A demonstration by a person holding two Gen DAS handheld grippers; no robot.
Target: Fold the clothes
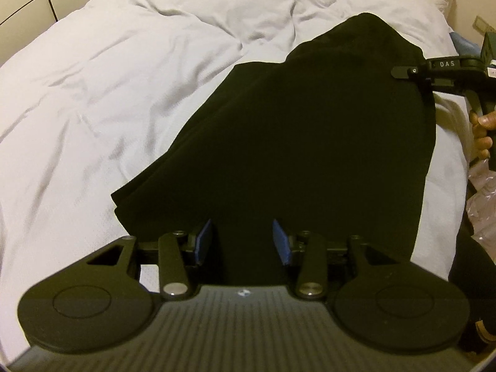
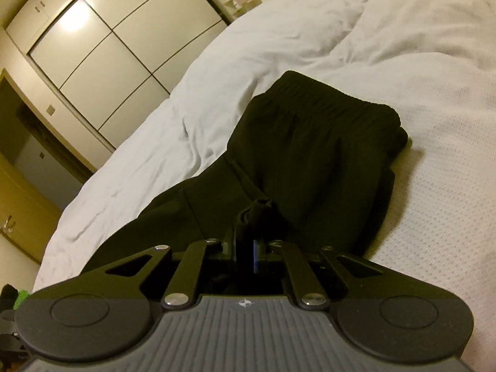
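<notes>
A pair of black trousers (image 1: pixel 294 142) lies spread across a white duvet (image 1: pixel 108 77) on a bed, the elastic waistband (image 2: pixel 328 99) at the far end in the right wrist view. The left hand-held gripper (image 1: pixel 241 240) hovers at the near edge of the garment with its jaws released, the blue pads (image 1: pixel 280 241) standing well apart and no cloth between them. The right hand-held gripper (image 2: pixel 252 235) is clenched on a bunched fold of the black trousers, a small tuft of fabric poking up between its closed fingers. In the left wrist view the same right hand-held gripper reaches in from the right edge of the frame, its tip against the garment's side, with the person's hand (image 1: pixel 482 136) wrapped around the handle. Pale wardrobe doors (image 2: pixel 102 49) line the wall beyond the bed, and a door with a metal handle (image 2: pixel 9 223) stands at the left edge of the right wrist view. Crinkled clear plastic (image 1: pixel 483 198) lies beside the bed.
</notes>
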